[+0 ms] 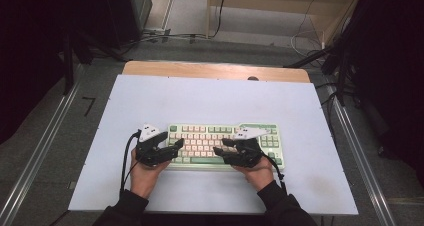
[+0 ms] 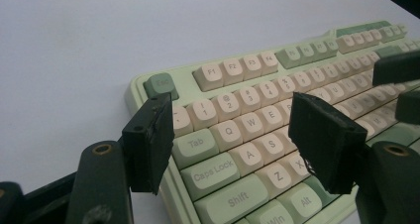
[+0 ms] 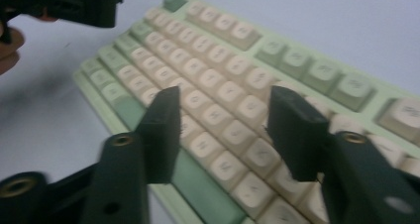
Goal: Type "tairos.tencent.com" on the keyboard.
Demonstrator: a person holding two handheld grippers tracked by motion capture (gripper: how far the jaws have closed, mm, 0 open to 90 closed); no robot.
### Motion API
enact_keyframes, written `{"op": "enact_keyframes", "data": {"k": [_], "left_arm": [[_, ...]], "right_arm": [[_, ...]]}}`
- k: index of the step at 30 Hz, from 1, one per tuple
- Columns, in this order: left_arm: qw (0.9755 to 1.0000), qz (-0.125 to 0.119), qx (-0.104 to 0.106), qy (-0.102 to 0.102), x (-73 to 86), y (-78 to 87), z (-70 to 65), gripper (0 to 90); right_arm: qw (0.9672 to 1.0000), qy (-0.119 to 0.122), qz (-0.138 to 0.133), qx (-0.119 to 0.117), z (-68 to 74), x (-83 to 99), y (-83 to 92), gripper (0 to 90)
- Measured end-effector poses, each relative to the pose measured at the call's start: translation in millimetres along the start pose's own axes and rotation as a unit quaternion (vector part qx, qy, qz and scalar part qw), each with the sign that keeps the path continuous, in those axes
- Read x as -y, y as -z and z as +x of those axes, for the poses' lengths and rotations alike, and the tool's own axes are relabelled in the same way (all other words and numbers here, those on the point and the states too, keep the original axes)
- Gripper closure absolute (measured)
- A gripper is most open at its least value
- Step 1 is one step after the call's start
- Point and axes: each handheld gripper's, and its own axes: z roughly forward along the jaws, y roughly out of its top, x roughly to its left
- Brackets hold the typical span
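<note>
A pale green keyboard (image 1: 210, 130) with cream keys lies on the white tabletop (image 1: 210, 96), near the front middle. My left gripper (image 1: 175, 145) hovers at the keyboard's left end, and its jaws stand open. In the left gripper view the jaws (image 2: 233, 127) straddle the Tab, Q and A keys of the keyboard (image 2: 233, 68) with nothing gripped. My right gripper (image 1: 220, 147) is over the keyboard's middle-right part. Its jaws (image 3: 225, 115) stand open above the cream keys of the keyboard (image 3: 223, 26), somewhat blurred. Each gripper view shows the other gripper's jaws, the right gripper (image 2: 396, 68) and the left gripper (image 3: 74, 3).
The white top covers a wooden table whose far edge (image 1: 215, 68) shows, with a small dark thing (image 1: 253, 78) on it. Metal rails (image 1: 45, 151) run along both sides. Cables (image 1: 165, 36) lie on the floor beyond. Bare white surface surrounds the keyboard.
</note>
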Motion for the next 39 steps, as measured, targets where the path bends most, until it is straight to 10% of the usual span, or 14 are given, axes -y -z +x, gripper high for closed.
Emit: {"op": "enact_keyframes", "data": {"k": [12, 20, 39], "left_arm": [[0.9961, 0.006, 0.08, -0.037, -11.9, -28.8, -23.1, 90.0], [0.993, 0.033, 0.1, -0.053, -14.7, -50.7, -36.4, 90.0], [0.9931, 0.058, 0.073, -0.071, -13.5, -69.9, -47.2, 90.0]], "right_arm": [[0.9966, -0.055, -0.013, 0.06, -24.4, 14.5, 27.7, 25.7], [0.9945, -0.072, -0.009, 0.076, -29.4, 23.5, 37.8, 26.9], [0.994, -0.076, -0.008, 0.078, -30.9, 25.1, 40.0, 28.5]]}}
